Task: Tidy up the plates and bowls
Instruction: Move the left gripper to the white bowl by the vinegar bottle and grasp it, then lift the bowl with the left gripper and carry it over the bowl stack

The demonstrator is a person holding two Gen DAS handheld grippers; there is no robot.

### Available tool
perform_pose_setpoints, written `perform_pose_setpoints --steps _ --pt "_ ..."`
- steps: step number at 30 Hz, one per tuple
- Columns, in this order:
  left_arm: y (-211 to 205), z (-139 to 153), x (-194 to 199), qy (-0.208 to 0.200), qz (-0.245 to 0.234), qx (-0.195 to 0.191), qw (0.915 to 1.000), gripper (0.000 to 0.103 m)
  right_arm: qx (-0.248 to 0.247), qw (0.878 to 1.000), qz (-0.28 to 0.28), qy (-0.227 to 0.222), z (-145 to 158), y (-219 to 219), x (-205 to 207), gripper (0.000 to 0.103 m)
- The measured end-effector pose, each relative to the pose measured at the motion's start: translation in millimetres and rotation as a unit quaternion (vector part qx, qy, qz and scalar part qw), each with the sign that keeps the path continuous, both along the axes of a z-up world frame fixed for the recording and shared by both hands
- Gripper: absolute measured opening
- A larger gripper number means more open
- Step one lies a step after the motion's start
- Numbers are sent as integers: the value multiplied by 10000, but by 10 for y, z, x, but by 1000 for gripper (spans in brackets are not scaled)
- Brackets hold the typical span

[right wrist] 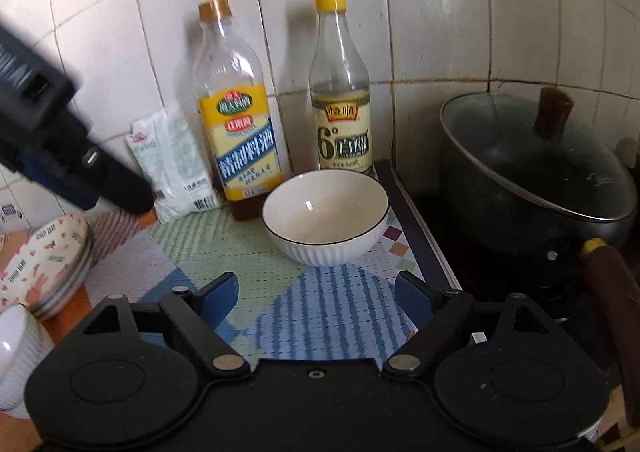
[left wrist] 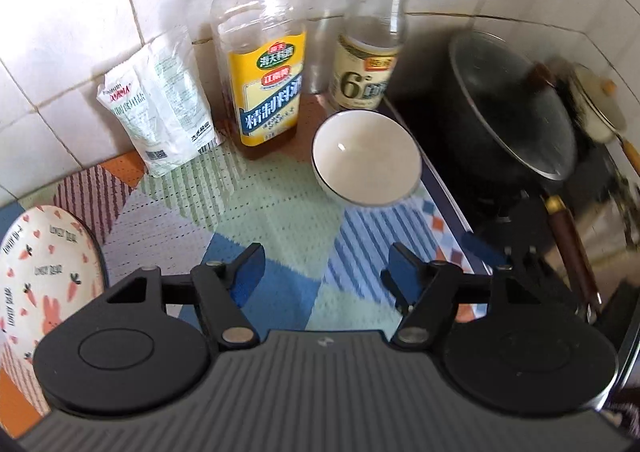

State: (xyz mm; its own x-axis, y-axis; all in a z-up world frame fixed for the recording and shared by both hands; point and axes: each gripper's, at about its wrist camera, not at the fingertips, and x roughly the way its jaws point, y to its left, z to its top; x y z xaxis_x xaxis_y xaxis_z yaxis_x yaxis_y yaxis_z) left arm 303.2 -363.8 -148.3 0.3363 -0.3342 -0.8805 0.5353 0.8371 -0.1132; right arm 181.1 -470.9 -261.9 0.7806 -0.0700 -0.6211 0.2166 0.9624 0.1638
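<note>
1. Nearest the lens in the right wrist view: right gripper [right wrist: 318, 294], blue-padded fingers spread wide with nothing between them, hanging over the blue-striped patch of the patterned mat [right wrist: 188, 252]
2. Just beyond those fingertips: white ribbed bowl [right wrist: 325, 216] with a thin dark rim, upright and empty, close to the mat's right edge, untouched
3. In the left wrist view: left gripper [left wrist: 326, 276], likewise released, fingers parted over blue and green squares of the mat, gripping nothing; same bowl ahead and slightly right, apart from the tips
4. Seen again from the right wrist camera: body of the left gripper, blurred, slanting in from the left edge above the mat
5. Behind the bowl, against the tiled wall [right wrist: 432, 12]: cooking wine bottle [right wrist: 236, 132] with a yellow label and gold cap, and vinegar bottle [right wrist: 342, 108] with a yellow cap, both upright; white salt packet [right wrist: 172, 164] leaning on the wall to their left
6. At the mat's left edge: stack of plates [right wrist: 48, 260] printed with rabbits and carrots, topmost one tilted; second white ribbed bowl [right wrist: 18, 356] at the near left corner, partly cut off by the frame
7. Past the mat's right edge: dark stovetop [right wrist: 432, 212] carrying a black pot [right wrist: 532, 188] under a glass lid, brown handle pointing toward the camera
</note>
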Motion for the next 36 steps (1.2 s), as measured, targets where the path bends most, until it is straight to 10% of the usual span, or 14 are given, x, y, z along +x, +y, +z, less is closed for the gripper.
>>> perform_pose_setpoints --steps 10,19,25,36 --pt "-527 -492 414 -109 323 120 9993 67 -694 9952 529 443 -361 -35 441 89" --pt "-818 -993 726 75 307 307 9990 66 17 9991 333 252 -556 -228 714 89" --pt "-797 -1197 801 224 354 344 9985 26 -67 9985 448 309 -629 -278 859 90" --pt "-719 -1085 799 287 299 579 9975 14 -32 9975 455 539 -539 -167 1009 86"
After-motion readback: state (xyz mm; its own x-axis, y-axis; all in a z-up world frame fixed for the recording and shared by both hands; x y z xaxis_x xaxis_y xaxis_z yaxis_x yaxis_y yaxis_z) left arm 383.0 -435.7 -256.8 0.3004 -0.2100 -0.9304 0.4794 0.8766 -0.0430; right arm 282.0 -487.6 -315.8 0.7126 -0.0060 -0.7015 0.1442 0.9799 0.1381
